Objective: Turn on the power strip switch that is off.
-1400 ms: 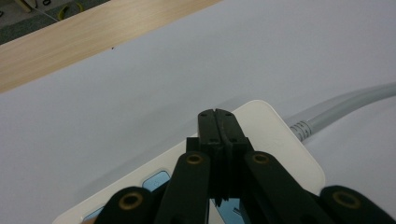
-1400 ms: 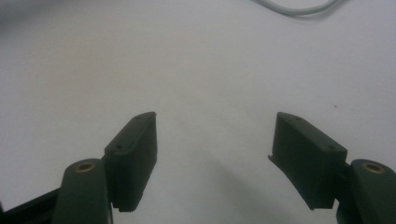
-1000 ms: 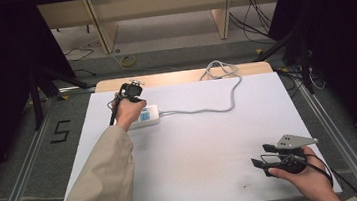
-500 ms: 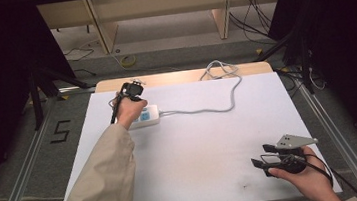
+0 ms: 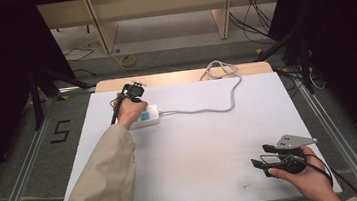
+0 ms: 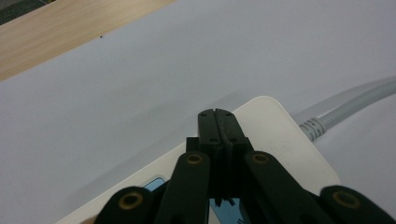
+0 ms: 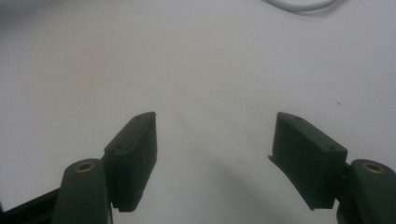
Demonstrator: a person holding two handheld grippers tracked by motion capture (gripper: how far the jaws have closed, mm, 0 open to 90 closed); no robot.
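A white power strip point(image 5: 149, 116) with a blue patch point(image 6: 153, 183) lies at the back left of the white table point(image 5: 211, 147). Its grey cable point(image 5: 217, 107) runs right and loops off the far edge. My left gripper point(image 5: 134, 105) points down over the strip. In the left gripper view its jaws are shut together, tips point(image 6: 217, 115) over the strip's top point(image 6: 280, 140) near the cable end point(image 6: 345, 105), with nothing between them. Whether they touch the strip I cannot tell. My right gripper point(image 5: 261, 155) rests near the front right, open and empty point(image 7: 215, 140) over bare table.
A wooden strip point(image 5: 184, 76) borders the table's far edge, also in the left gripper view point(image 6: 70, 32). Shelving legs and loose cables point(image 5: 258, 16) stand on the floor beyond. A bend of the grey cable point(image 7: 299, 4) lies far ahead of the right jaws.
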